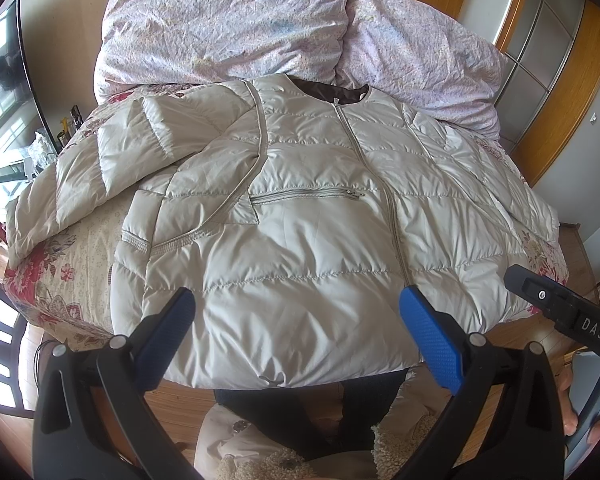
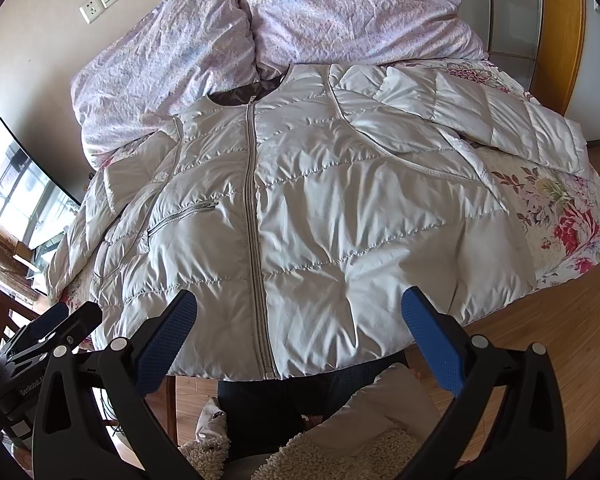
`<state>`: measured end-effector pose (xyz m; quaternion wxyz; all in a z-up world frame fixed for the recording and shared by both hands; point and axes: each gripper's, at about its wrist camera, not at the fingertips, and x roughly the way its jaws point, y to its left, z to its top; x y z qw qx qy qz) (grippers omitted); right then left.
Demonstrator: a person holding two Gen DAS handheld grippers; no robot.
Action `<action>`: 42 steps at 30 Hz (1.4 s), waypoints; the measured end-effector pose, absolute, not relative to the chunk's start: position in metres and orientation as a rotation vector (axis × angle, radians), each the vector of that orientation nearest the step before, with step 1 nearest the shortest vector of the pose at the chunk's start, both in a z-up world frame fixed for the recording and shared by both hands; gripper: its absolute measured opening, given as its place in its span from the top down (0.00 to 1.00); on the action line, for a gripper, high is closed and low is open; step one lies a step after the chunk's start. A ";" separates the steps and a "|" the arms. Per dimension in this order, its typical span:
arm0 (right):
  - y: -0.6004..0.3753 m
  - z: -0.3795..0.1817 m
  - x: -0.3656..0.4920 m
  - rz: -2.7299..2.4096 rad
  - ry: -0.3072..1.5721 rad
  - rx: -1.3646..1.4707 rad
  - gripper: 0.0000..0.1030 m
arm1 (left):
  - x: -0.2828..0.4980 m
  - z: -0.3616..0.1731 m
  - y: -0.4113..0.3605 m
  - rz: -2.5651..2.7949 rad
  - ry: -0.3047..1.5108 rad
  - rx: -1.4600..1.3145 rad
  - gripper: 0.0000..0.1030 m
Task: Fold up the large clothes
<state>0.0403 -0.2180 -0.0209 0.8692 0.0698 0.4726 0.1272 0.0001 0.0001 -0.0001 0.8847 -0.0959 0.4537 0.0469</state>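
A cream quilted puffer jacket (image 1: 300, 232) lies front up and zipped on a floral bed, hem toward me, sleeves spread to both sides. It also shows in the right wrist view (image 2: 324, 216). My left gripper (image 1: 296, 312) is open and empty, hovering above the hem left of the zip. My right gripper (image 2: 300, 312) is open and empty above the hem right of the zip; its body shows at the right of the left wrist view (image 1: 560, 308). The left sleeve (image 1: 100, 160) is folded over itself. The right sleeve (image 2: 480, 116) stretches out toward the bed's edge.
The floral bedsheet (image 2: 560, 216) shows beside the jacket. A rumpled lilac duvet (image 1: 260, 24) is piled at the head of the bed. A wooden-framed sliding door (image 1: 540, 60) is at right, a dark screen (image 1: 8, 60) at left. Wood floor (image 2: 560, 328) and my legs lie below.
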 end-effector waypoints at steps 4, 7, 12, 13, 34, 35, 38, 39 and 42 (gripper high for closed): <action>-0.218 -0.021 0.042 0.265 0.990 0.148 0.01 | 0.000 0.000 0.000 0.097 0.944 -0.200 0.02; -0.219 -0.021 0.043 0.260 0.984 0.146 0.01 | 0.001 -0.001 0.000 0.099 0.948 -0.203 0.02; -0.224 -0.023 0.053 0.231 0.944 0.152 0.01 | 0.008 -0.007 0.003 0.110 0.955 -0.200 0.02; -0.226 -0.023 0.055 0.222 0.926 0.149 0.01 | 0.010 -0.008 0.003 0.121 0.955 -0.193 0.02; -0.523 -0.108 0.174 -0.262 0.850 0.945 0.30 | 0.078 -0.063 0.015 -0.028 1.100 -0.246 0.02; -0.538 -0.112 0.174 -0.293 0.834 0.980 0.30 | 0.081 -0.065 0.014 -0.038 1.104 -0.248 0.02; -0.576 -0.123 0.175 -0.383 0.788 1.057 0.31 | 0.090 -0.068 0.011 -0.059 1.113 -0.248 0.02; -0.588 -0.127 0.176 -0.394 0.774 1.086 0.33 | 0.093 -0.069 0.011 -0.064 1.113 -0.247 0.02; -0.606 -0.130 0.180 -0.398 0.729 1.129 0.35 | 0.101 -0.073 0.007 -0.080 1.110 -0.235 0.02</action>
